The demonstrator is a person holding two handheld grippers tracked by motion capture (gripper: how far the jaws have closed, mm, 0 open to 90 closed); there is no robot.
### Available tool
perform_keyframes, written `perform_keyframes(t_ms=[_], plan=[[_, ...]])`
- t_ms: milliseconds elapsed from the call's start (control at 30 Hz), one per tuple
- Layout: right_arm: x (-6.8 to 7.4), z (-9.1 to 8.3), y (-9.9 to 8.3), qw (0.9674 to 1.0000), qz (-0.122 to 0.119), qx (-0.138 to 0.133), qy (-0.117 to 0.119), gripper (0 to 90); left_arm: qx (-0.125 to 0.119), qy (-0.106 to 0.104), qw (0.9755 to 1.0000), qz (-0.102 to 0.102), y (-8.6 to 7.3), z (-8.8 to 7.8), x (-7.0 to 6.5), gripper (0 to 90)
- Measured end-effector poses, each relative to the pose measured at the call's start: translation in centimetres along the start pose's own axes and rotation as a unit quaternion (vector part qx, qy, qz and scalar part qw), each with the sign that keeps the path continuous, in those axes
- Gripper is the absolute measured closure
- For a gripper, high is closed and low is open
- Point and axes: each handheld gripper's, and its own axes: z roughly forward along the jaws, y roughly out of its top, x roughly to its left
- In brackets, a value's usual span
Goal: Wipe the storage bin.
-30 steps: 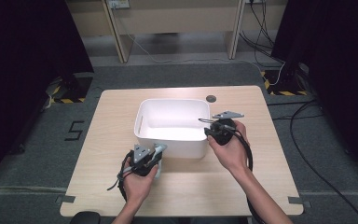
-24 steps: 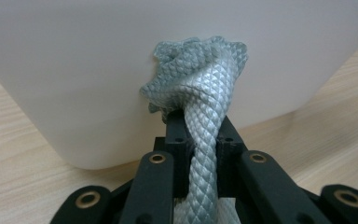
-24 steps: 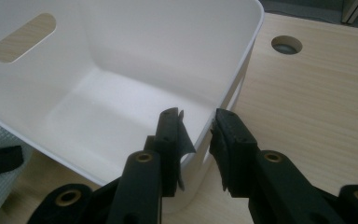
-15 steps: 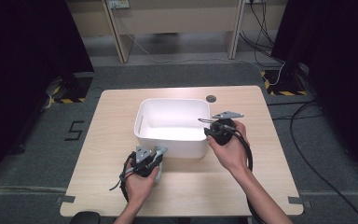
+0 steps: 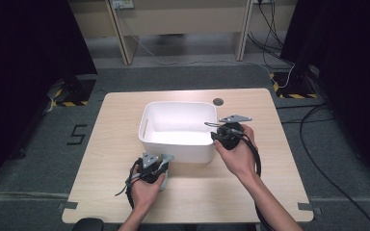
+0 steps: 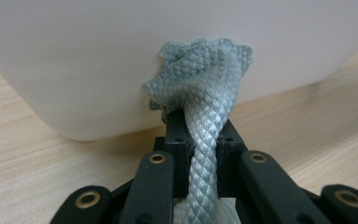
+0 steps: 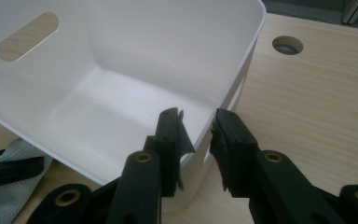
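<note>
Cloth, pale grey-green with a fine scale-like weave, bunched and pinched between the jaws of the left tongs. Jaws nearly together, clamped on a twisted neck of the fabric; a crumpled head of it flares out past the tips and sits against, or just short of, the outer wall of the white bin. Contact there hard to judge at this close range.

High view: left tongs low over the surface, just at the near wall of the bin, in the person's left hand. Cloth itself too small to make out from up there.

Right tongs stand astride the bin's rim at its near right corner, one jaw inside the wall, the other outside. Jaws partway apart; the right-hand pad lies against the rim's outer edge, the inside jaw appears a little clear of the wall. In the high view the right tongs sit at the bin's right edge, held by the right hand.

Bin upright, mid-surface, a slot handle cut in its far wall. Round cable hole in the surface beyond the bin's corner. A patch of the cloth shows past the bin's near wall in the right gripper view.
</note>
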Motion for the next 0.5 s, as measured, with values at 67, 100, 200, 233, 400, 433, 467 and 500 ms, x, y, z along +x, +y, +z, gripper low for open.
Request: perform_keyframes(t_ms=[67,100,200,233,400,433,467,500], plan=[[0.0,0.0,0.0,1.0,0.0,0.0,0.0,71.8,0.002,0.0,1.0,0.0,-0.04,0.06,0.03,79.6],[0.0,0.0,0.0,1.0,0.0,0.0,0.0,71.8,0.005,-0.001,1.0,-0.001,-0.1,0.18,0.08,79.6],[0.01,0.0,0.0,1.0,0.0,0.0,0.0,71.8,0.009,0.0,1.0,-0.001,-0.12,0.3,0.17,79.6],[0.01,0.0,0.0,1.0,0.0,0.0,0.0,71.8,0.009,0.0,1.0,-0.001,-0.12,0.3,0.17,79.6],[0.02,-0.01,0.0,1.0,0.0,0.001,0.0,71.7,0.016,0.0,0.9999,-0.004,-0.26,0.57,0.22,79.6],[0.01,0.0,0.0,1.0,0.0,0.0,0.0,71.7,0.017,0.0,0.9998,-0.004,-0.26,0.59,0.24,79.6],[0.0,0.01,0.01,1.0,0.0,0.0,0.0,71.7,0.019,0.0,0.9998,-0.004,-0.26,0.62,0.26,79.6],[0.01,0.01,0.01,1.0,0.0,0.0,0.0,71.7,0.02,0.0,0.9998,-0.004,-0.26,0.66,0.26,79.6]])
